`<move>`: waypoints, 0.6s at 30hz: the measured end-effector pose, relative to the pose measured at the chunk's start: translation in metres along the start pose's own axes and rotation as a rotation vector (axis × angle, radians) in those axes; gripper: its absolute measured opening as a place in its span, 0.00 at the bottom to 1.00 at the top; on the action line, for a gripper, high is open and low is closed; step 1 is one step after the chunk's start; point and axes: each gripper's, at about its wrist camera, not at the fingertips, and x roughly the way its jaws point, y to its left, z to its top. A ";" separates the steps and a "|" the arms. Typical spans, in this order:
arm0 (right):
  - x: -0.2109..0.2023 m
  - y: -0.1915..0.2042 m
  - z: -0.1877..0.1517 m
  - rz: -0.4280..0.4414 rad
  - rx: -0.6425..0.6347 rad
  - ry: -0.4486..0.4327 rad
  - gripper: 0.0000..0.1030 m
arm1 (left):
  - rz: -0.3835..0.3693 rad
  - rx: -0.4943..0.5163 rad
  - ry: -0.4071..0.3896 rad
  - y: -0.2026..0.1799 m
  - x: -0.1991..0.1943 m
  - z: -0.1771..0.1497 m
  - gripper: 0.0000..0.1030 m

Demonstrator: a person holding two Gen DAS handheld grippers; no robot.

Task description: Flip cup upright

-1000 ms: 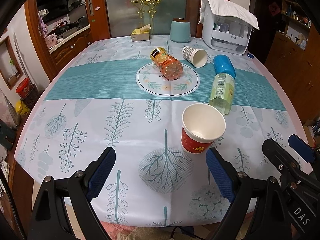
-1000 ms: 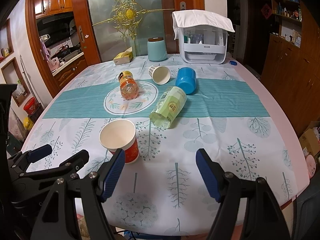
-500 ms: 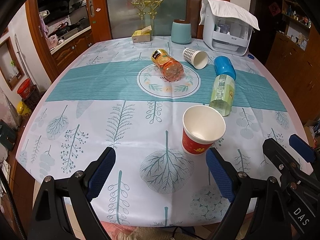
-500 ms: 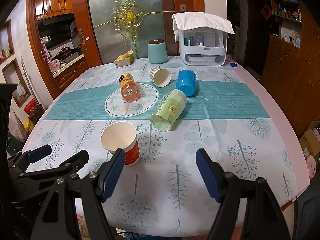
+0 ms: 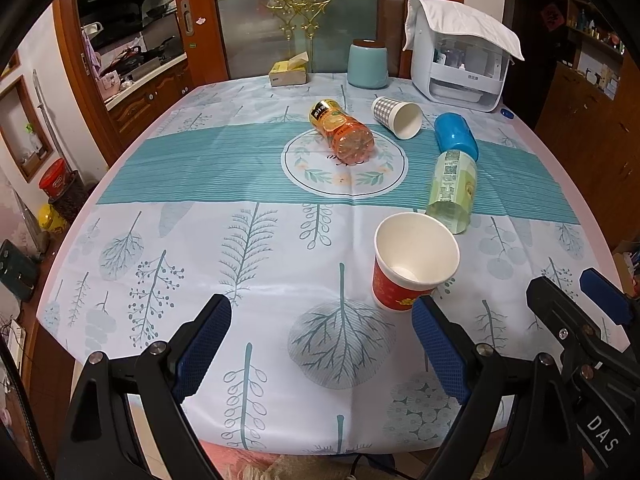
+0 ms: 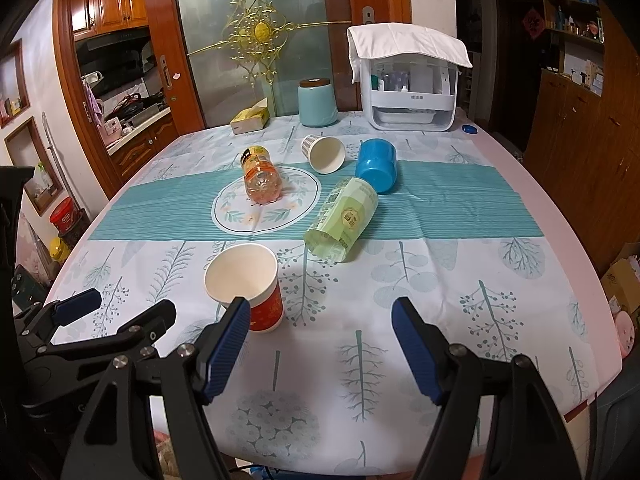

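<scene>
The left tool point(image 5: 320, 322) hangs over the near edge of the desk point(image 5: 200, 240) with its blue-padded fingers point(image 5: 204, 342) spread wide and nothing between them. The right tool point(image 6: 320, 322) is beside it, likewise spread and empty; its tips also show at the right margin of the left wrist view.

Just ahead of both tools stands the red paper cup point(image 5: 414, 262), upright on the leaf-print tablecloth point(image 5: 248, 240), mouth open to the ceiling, white inside. In the right wrist view the left finger pad overlaps the cup's lower side; whether they touch cannot be told.

Beyond the cup lies a pale green bottle point(image 5: 454, 190) on its side, its far end near a blue cup point(image 5: 456, 136), also on its side. A checked paper cup point(image 5: 396, 117) lies tipped over, mouth toward the tools, beside an orange drink bottle point(image 5: 340, 134) lying across the round printed medallion.

At the far edge stand a tissue box point(image 5: 289, 74), a teal canister point(image 5: 368, 64) and a white appliance point(image 5: 460, 68) draped with a cloth.
</scene>
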 end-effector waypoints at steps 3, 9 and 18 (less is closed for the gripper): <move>0.002 0.001 0.001 0.001 0.000 0.003 0.72 | 0.004 0.004 0.005 0.000 0.001 0.001 0.88; 0.003 0.001 0.001 0.004 0.000 0.006 0.72 | 0.002 -0.001 0.009 0.002 0.003 0.004 0.88; 0.007 0.001 0.002 0.015 0.002 0.001 0.72 | 0.008 0.002 0.006 0.001 0.005 0.005 0.88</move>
